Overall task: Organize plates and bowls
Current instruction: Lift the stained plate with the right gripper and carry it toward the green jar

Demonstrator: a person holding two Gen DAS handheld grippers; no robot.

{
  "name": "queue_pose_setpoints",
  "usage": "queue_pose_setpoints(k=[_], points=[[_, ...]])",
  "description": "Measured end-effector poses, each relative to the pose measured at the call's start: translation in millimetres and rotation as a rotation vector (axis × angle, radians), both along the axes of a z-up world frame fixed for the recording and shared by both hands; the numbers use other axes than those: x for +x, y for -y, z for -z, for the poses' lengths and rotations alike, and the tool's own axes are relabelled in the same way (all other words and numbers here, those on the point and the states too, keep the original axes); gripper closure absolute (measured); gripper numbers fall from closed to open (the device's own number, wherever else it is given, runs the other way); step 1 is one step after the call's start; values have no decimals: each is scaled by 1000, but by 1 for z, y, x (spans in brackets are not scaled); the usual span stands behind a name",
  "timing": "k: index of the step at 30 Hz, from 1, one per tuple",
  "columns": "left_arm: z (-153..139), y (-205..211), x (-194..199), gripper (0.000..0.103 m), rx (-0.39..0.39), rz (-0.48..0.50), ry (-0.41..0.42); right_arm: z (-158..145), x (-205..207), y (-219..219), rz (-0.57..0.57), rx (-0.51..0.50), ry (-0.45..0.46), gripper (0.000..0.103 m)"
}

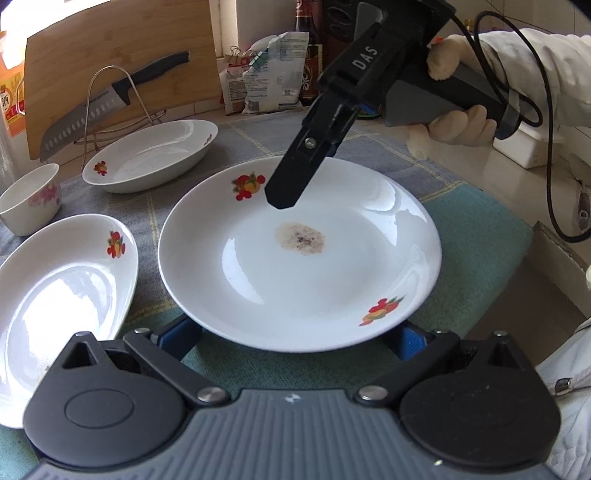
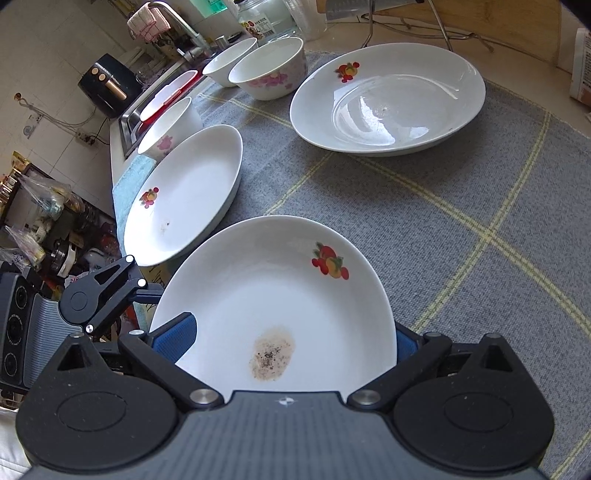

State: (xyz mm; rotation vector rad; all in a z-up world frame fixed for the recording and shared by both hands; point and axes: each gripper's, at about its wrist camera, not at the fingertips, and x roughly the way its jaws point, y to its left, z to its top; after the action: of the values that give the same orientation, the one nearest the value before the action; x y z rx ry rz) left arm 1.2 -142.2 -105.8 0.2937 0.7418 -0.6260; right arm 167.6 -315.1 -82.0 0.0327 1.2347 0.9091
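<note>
While fingers [image 2: 177, 334] straddle it, plate [image 2: 266, 295] overhangs cloth [image 2: 461, 206].

Daylight is glaring off a tiled wall [image 2: 55, 110] at ten o'clock. A steel sink [image 2: 129, 123] with a faucet [image 2: 177, 18] is sitting beyond the counter; a wooden cutting board [image 1: 110, 55] is leaning at eleven o'clock.

bare grey mat [image 2: 461, 192] between plates [image 2: 388, 99]
</note>
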Motion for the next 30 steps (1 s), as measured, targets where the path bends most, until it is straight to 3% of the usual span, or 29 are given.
queue_pose_setpoints(k=[15, 30], points=[[-4, 1, 6, 1, -9, 17, -33, -2, 0, 4, 30, -3, -18, 0], [-19, 25, 26, 1, -10, 93, 7, -23, -2, 45, 134, -10, 42, 0]])
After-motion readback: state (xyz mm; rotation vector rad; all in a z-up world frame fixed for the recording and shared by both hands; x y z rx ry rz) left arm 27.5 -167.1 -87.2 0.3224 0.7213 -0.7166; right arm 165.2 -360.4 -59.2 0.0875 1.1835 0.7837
